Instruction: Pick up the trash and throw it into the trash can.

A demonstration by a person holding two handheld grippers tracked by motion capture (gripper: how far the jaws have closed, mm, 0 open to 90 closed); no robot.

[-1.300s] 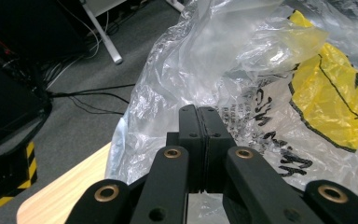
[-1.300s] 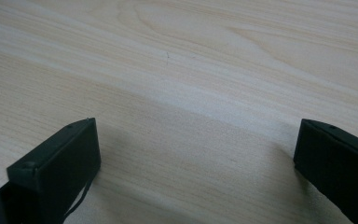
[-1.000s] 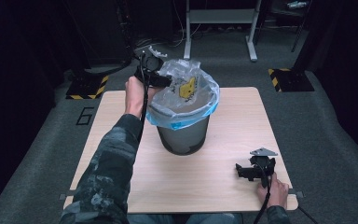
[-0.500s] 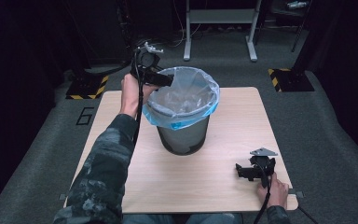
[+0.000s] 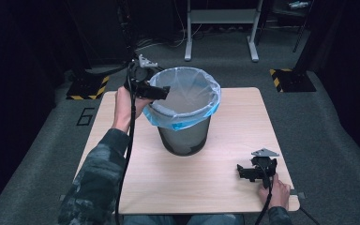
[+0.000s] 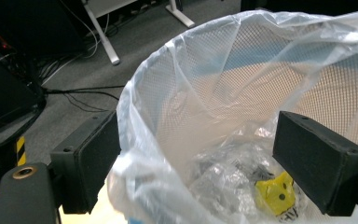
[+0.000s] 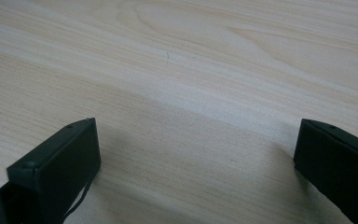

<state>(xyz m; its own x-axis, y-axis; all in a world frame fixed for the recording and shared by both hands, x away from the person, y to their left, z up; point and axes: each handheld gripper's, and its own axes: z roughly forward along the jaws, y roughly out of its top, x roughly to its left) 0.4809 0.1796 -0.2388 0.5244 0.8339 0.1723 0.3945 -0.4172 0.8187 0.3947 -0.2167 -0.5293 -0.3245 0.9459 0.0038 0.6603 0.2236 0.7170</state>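
Note:
A dark mesh bin [image 5: 185, 133] with a clear, blue-edged liner [image 5: 187, 101] stands in the middle of the wooden table [image 5: 243, 117]. My left gripper [image 5: 163, 92] is level at the bin's left rim. Its jaws have just been opening and stand open. In the left gripper view the gripper [image 6: 196, 158] straddles the liner's rim [image 6: 135, 121] without pressing it. A yellow packet [image 6: 275, 196] lies among crumpled clear plastic at the bin's bottom. My right gripper [image 5: 243, 172] rests open on the table's near right corner, with bare wood between its jaws [image 7: 196, 158].
Beyond the table, a white-legged stand [image 5: 220, 28] sits on grey carpet. Yellow-and-black striped pads lie at the back left [image 5: 86, 86] and back right [image 5: 290, 79]. A "6" mark [image 5: 85, 116] is on the floor at the left.
A second ago my left gripper held a yellow packet over the bin. The packet has since left the jaws, and the gripper has drawn back left to the rim. The right gripper has not moved.

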